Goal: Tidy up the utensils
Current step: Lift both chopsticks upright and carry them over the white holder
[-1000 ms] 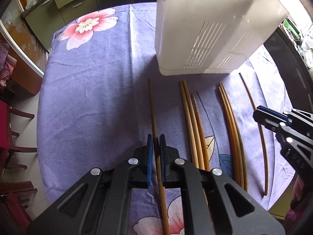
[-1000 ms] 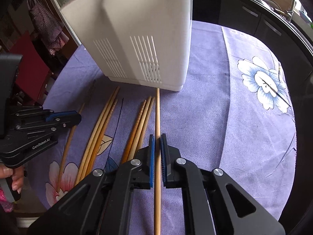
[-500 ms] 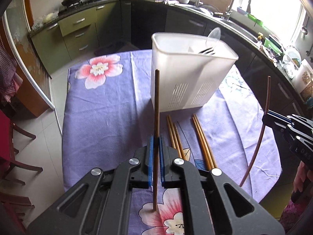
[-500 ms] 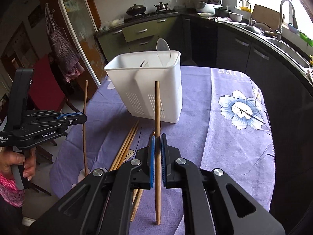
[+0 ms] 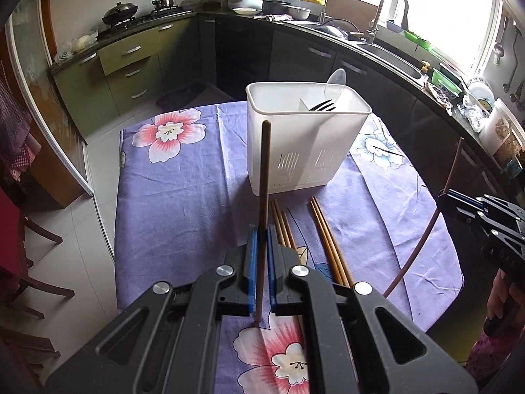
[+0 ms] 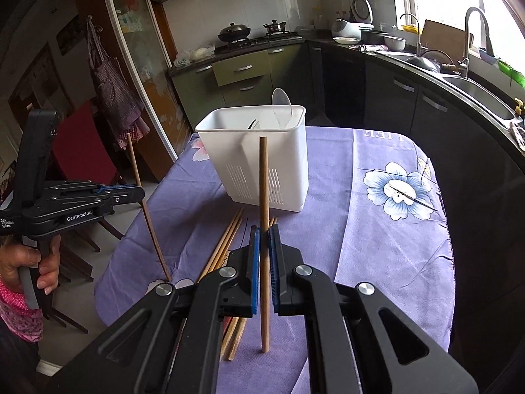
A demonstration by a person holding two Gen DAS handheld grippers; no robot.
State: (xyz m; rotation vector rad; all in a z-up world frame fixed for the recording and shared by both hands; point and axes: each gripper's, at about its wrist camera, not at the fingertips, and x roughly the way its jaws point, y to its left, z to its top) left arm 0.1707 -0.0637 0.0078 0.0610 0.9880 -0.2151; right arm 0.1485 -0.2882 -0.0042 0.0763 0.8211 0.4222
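Both grippers, left point(image 5: 261, 269) and right point(image 6: 264, 269), have lifted clear, each clamped mid-shaft on one chopstick point(image 5: 264, 197). Chopsticks are light, stiff, slippery; grip centrally.

Daylight pours in from the window point(image 5: 443, 10) above the sink, which is blown out to pure white glare in both views. Away from the window the kitchen dims, and the dark cabinets point(image 6: 387, 98) below it lose detail. Shadows on the purple tablecloth point(image 5: 183, 203) are soft. Fisheye distortion bends straight edges, with black vignetting in the corners. Focus is sharp.
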